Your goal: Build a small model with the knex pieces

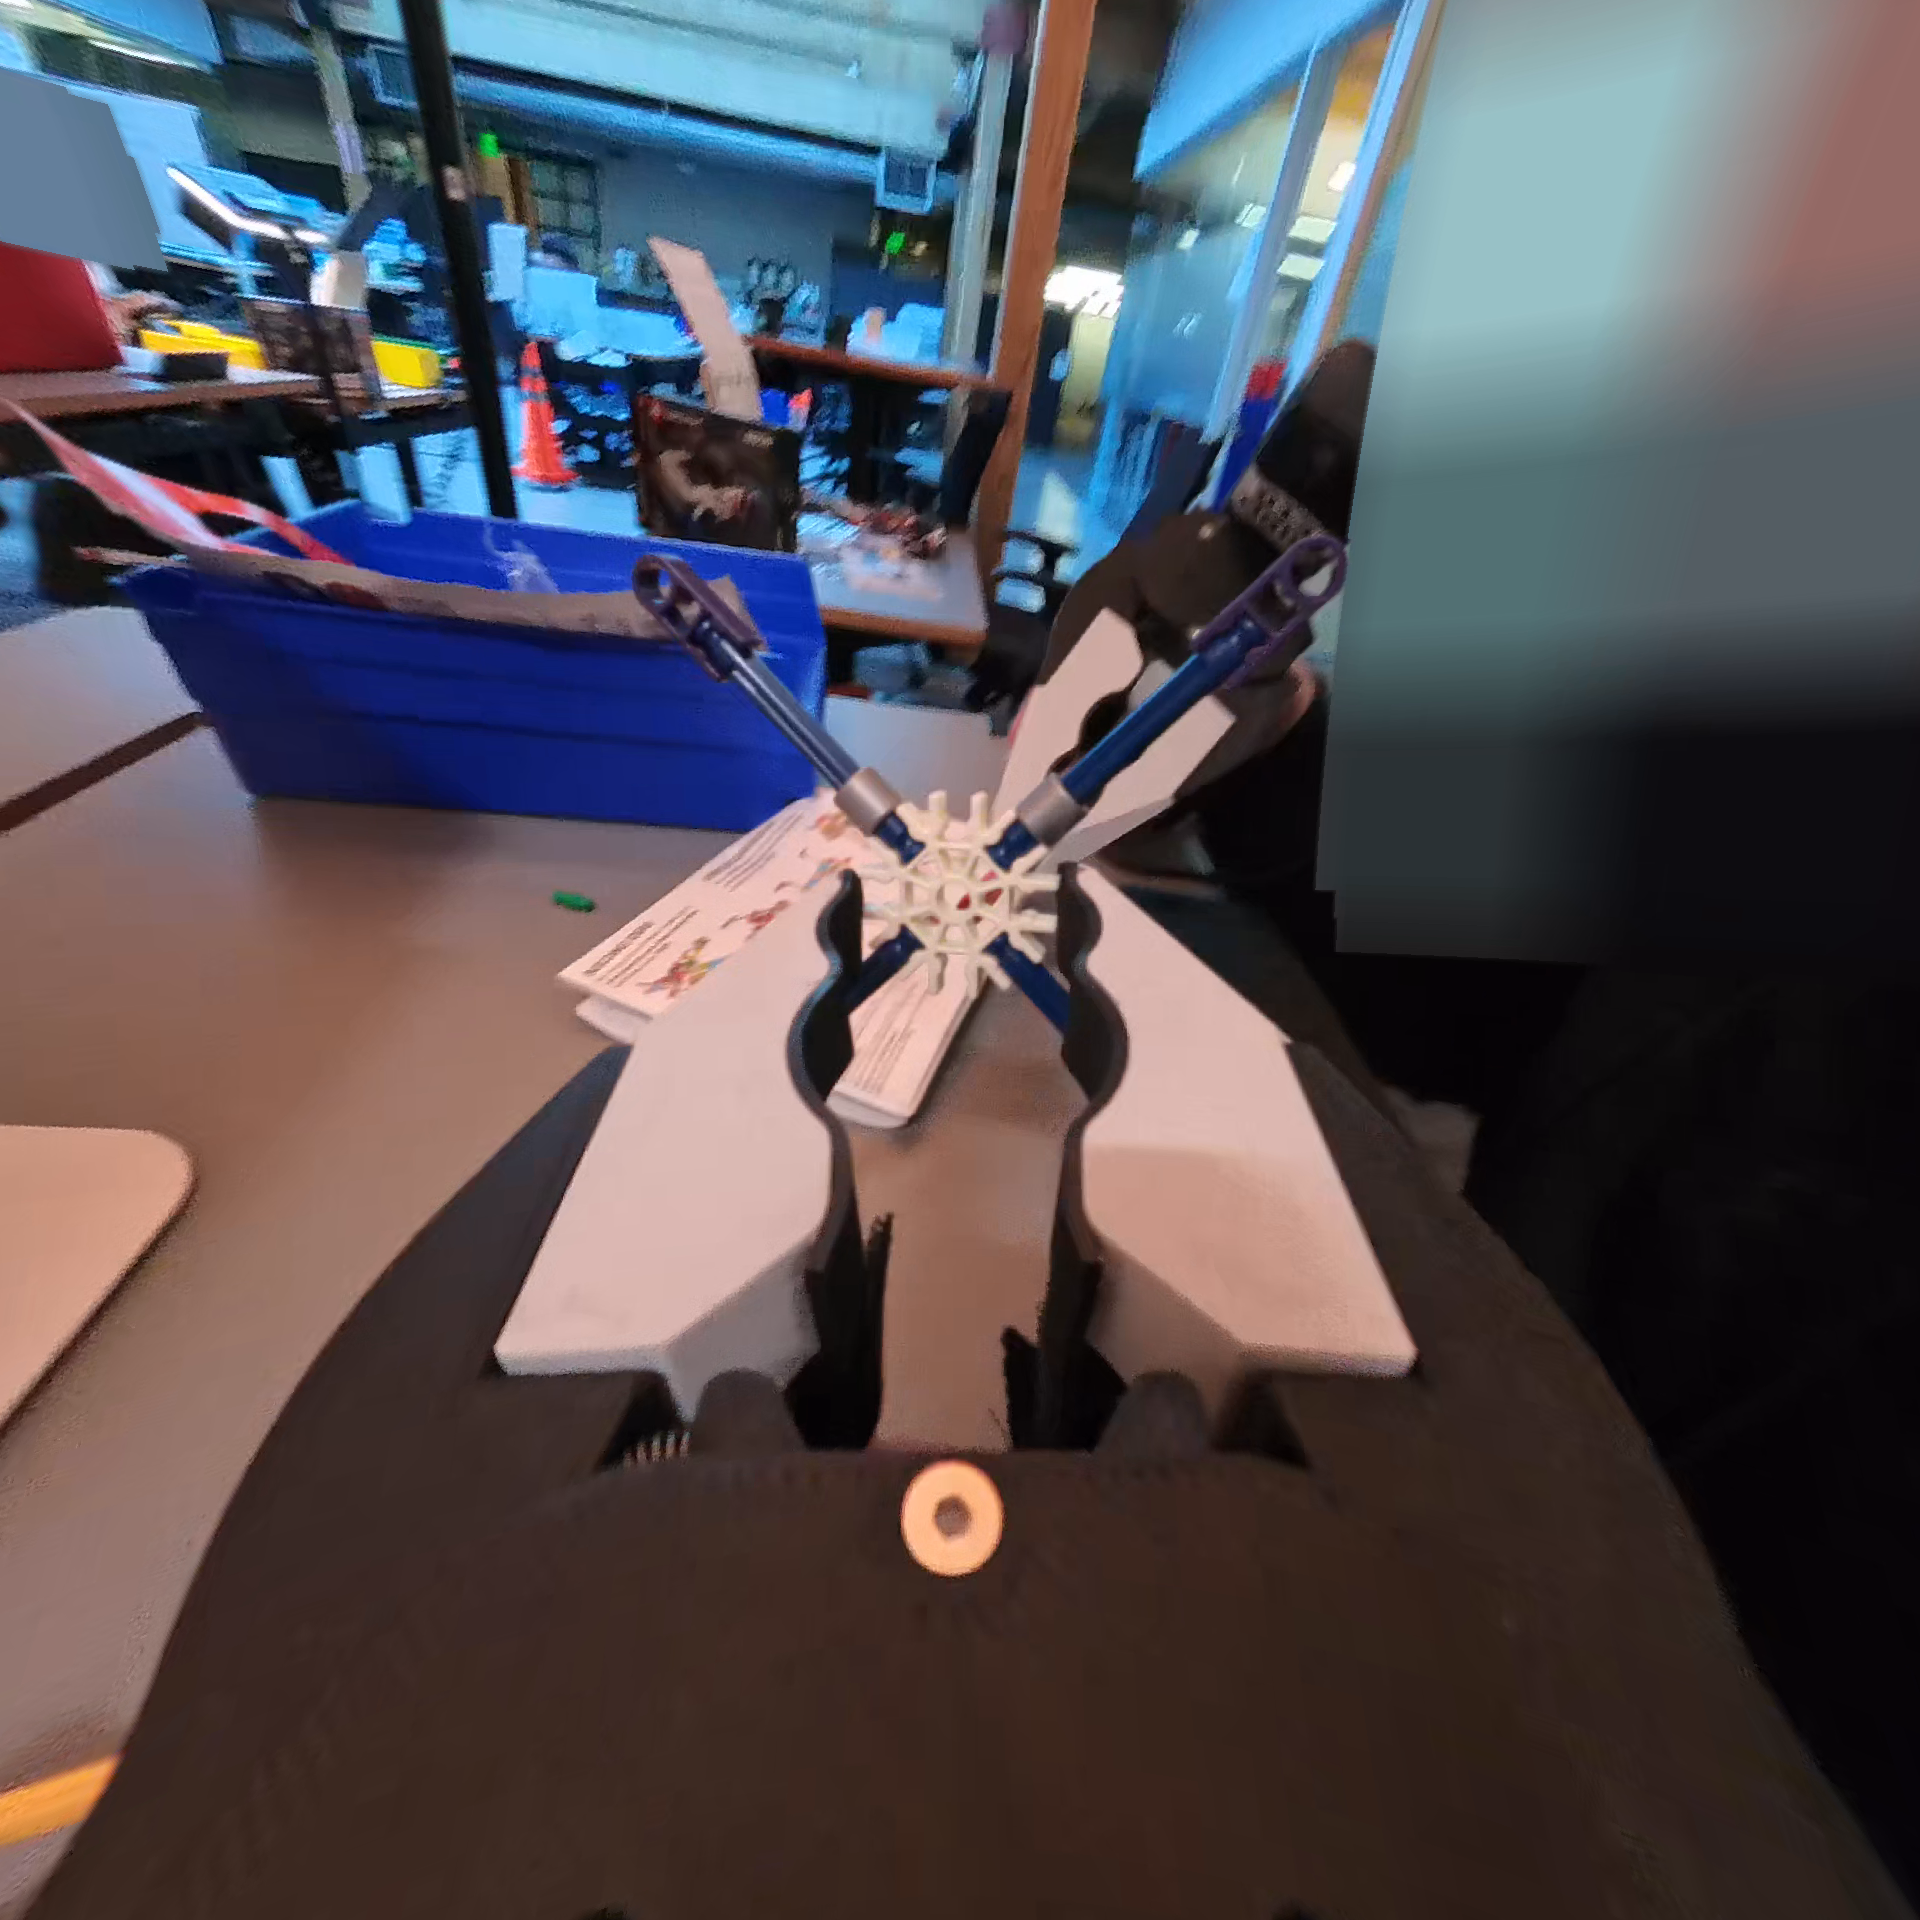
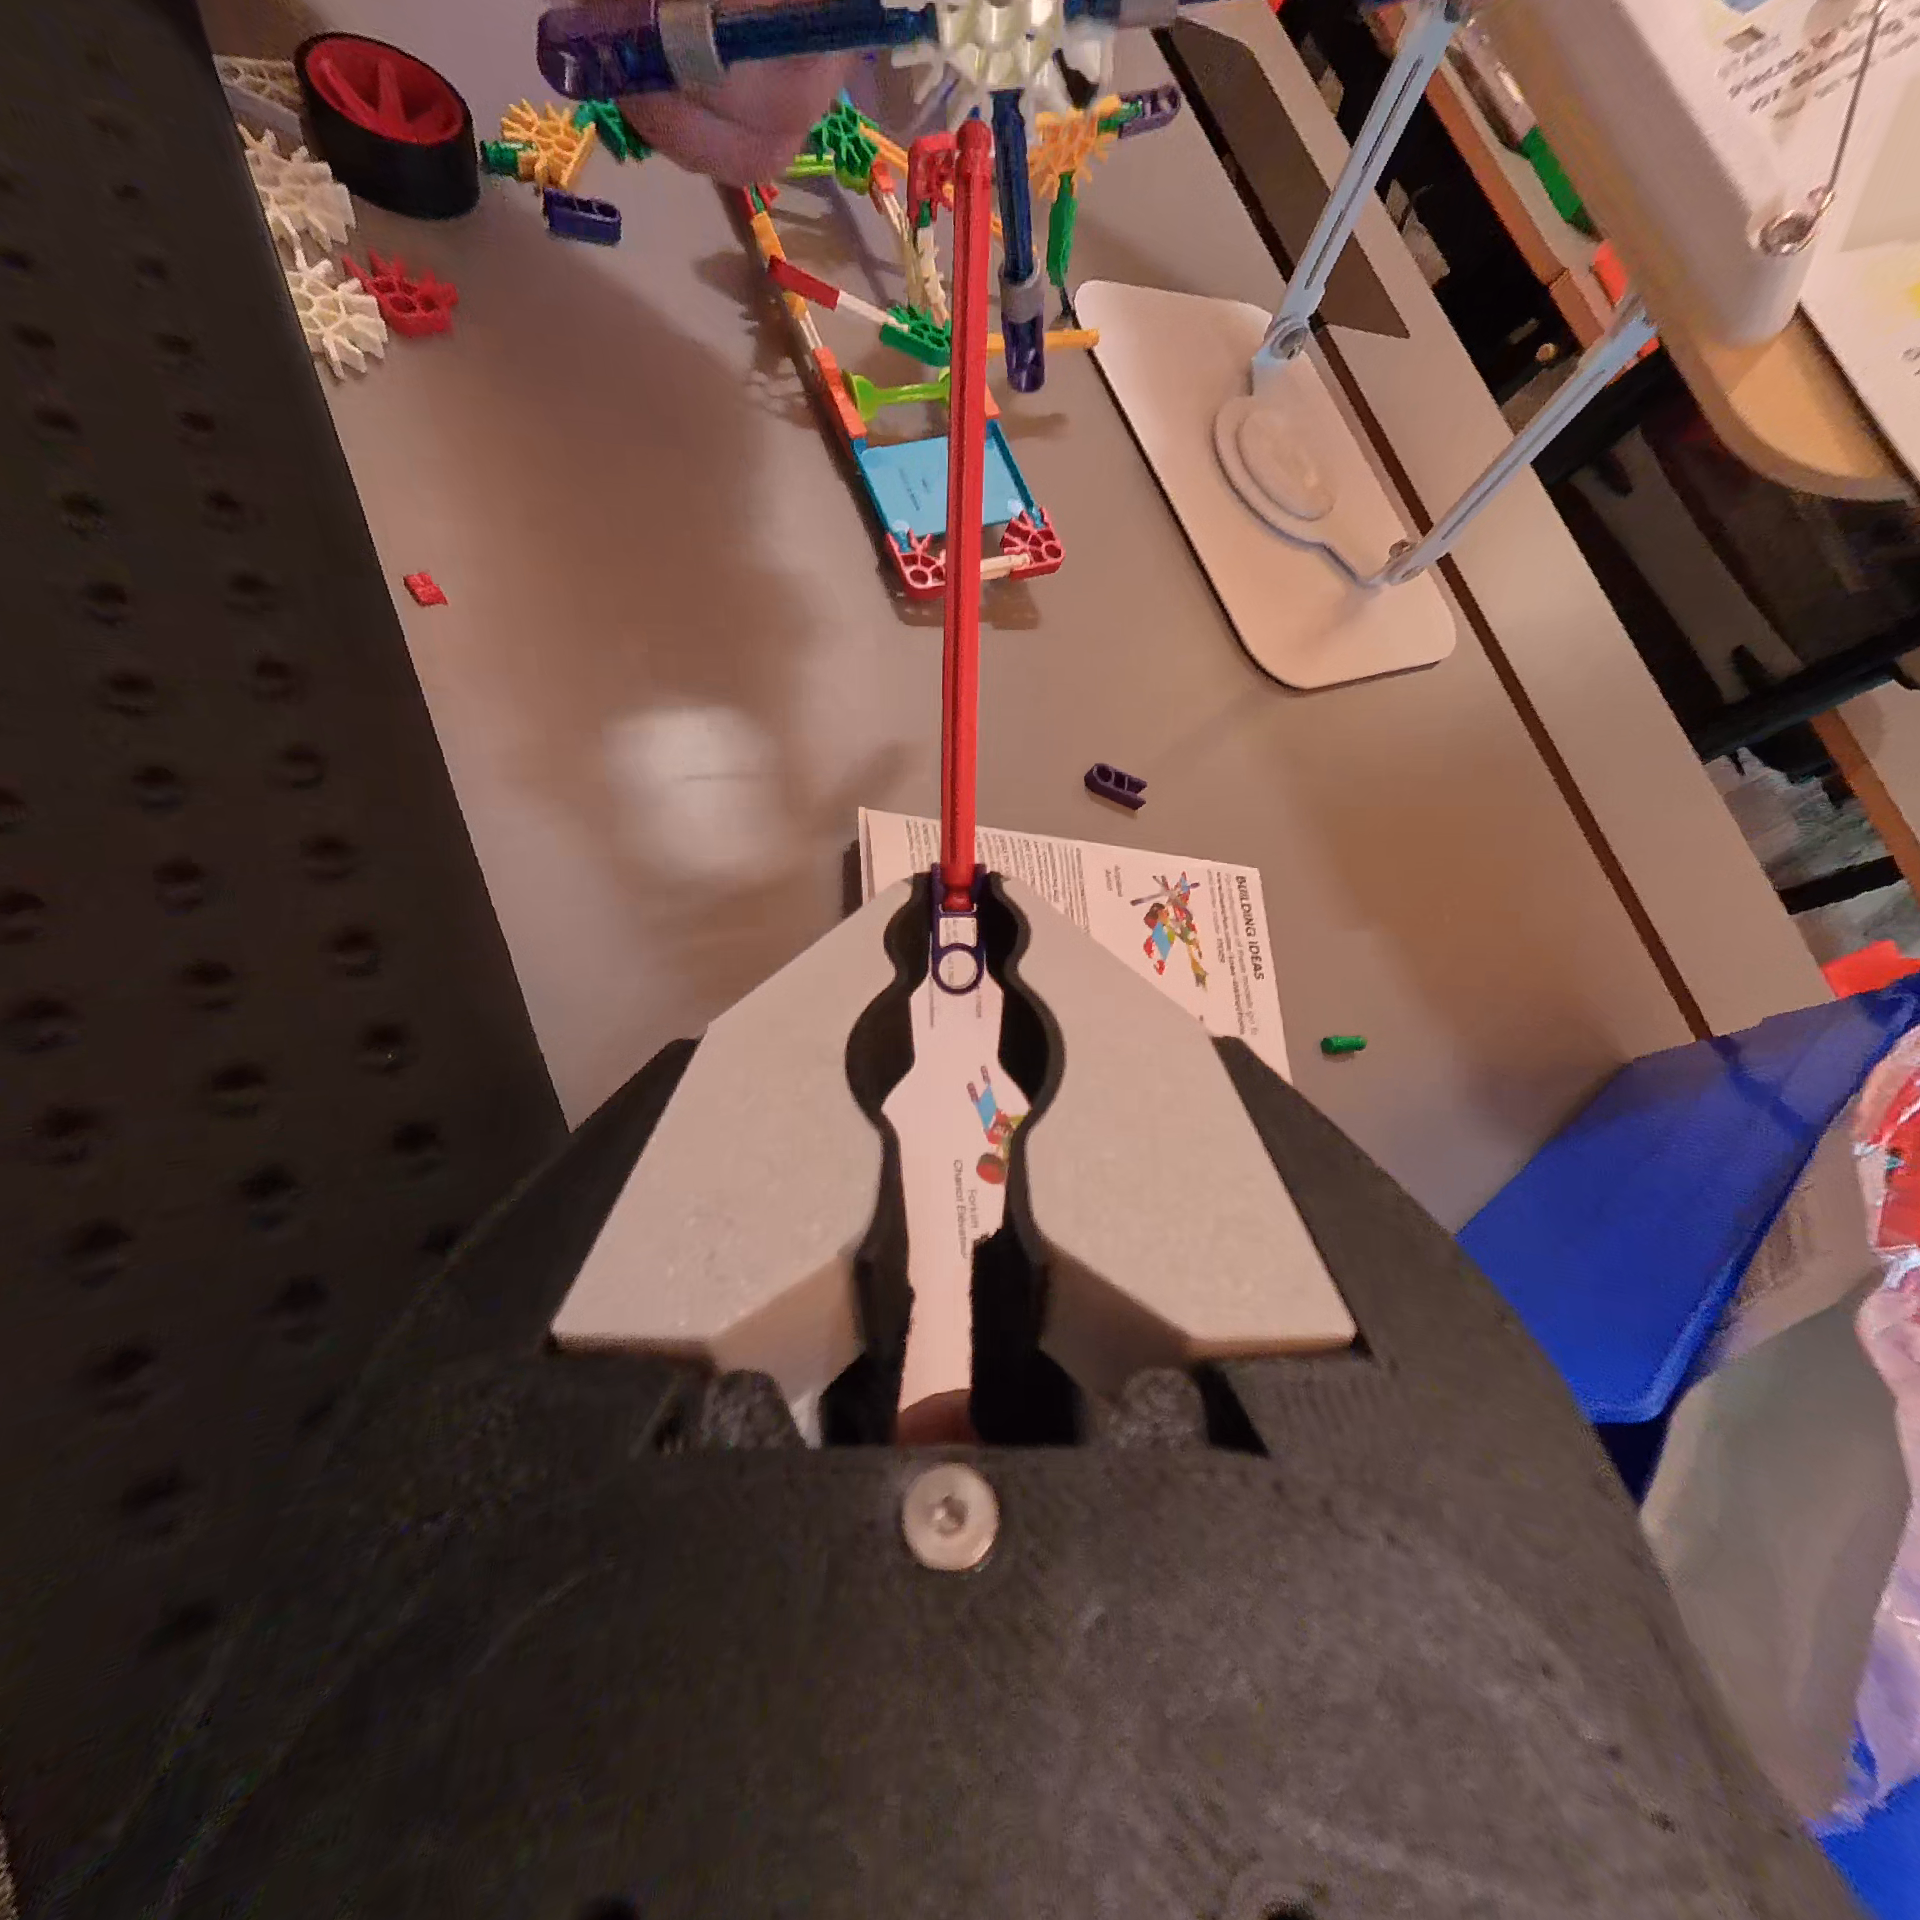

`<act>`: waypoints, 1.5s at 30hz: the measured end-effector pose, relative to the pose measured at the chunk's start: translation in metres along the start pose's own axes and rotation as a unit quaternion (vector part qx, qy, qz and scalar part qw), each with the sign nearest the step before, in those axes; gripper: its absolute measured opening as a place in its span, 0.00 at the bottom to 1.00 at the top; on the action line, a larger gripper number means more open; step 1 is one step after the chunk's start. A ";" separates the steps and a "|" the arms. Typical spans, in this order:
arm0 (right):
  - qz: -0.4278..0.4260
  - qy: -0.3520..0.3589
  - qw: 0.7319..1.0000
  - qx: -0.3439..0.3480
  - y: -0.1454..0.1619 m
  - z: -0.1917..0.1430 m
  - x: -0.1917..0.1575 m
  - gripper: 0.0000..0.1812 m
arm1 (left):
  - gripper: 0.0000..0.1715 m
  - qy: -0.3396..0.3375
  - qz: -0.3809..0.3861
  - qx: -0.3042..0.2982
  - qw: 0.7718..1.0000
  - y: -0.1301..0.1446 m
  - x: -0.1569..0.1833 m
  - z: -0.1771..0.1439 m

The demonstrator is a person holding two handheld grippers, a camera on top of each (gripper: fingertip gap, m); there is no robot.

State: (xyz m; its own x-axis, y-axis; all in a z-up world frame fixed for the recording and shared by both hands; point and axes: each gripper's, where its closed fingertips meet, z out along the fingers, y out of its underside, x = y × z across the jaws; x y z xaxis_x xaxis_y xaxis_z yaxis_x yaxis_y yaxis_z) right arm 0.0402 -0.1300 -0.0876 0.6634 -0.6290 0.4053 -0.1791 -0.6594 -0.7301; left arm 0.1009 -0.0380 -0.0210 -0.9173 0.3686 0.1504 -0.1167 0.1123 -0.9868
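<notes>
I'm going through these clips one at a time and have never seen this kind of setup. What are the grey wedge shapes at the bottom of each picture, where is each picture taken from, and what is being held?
No robot arm here: a person holds a two-finger gripper in each hand, and a camera on each one looks forward along its grey fingers.

In the left wrist view, the left gripper is shut on a white snowflake connector with blue rods sticking out in an X, each rod tipped with a purple clip. The right gripper shows farther off behind it.

In the right wrist view, the right gripper is shut on a purple clip at the end of a long red rod, which points toward the snowflake piece.

On the grey table lie an instruction leaflet, a colourful rod-and-connector model, loose connectors, a red wheel with a black tyre, a white stand base and a blue bin.
</notes>
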 end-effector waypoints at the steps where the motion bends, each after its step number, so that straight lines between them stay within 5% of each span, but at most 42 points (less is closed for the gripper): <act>1: -0.002 0.001 1.000 0.001 -0.003 -0.001 0.001 0.04 | 0.20 0.008 -0.019 0.015 1.000 -0.003 -0.002 -0.002; 23: -0.021 0.014 1.000 -0.018 -0.011 0.005 0.008 0.04 | 0.20 0.033 -0.046 0.023 0.998 0.001 0.001 0.004; 33: -0.054 0.038 0.996 -0.062 -0.012 0.002 0.010 0.04 | 0.20 -0.039 0.056 -0.037 0.997 0.016 -0.005 0.013; 45: 0.012 -0.061 0.997 0.049 -0.055 0.039 -0.030 0.03 | 0.27 0.023 0.034 -0.054 0.998 0.024 0.030 0.032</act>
State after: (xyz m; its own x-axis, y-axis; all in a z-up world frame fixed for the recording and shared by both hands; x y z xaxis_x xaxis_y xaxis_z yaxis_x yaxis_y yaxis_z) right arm 0.0583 -0.0589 -0.0807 0.7444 -0.5850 0.3219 -0.1275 -0.5978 -0.7915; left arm 0.0583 -0.0542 -0.0419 -0.9030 0.4206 0.0875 -0.0101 0.1827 -0.9831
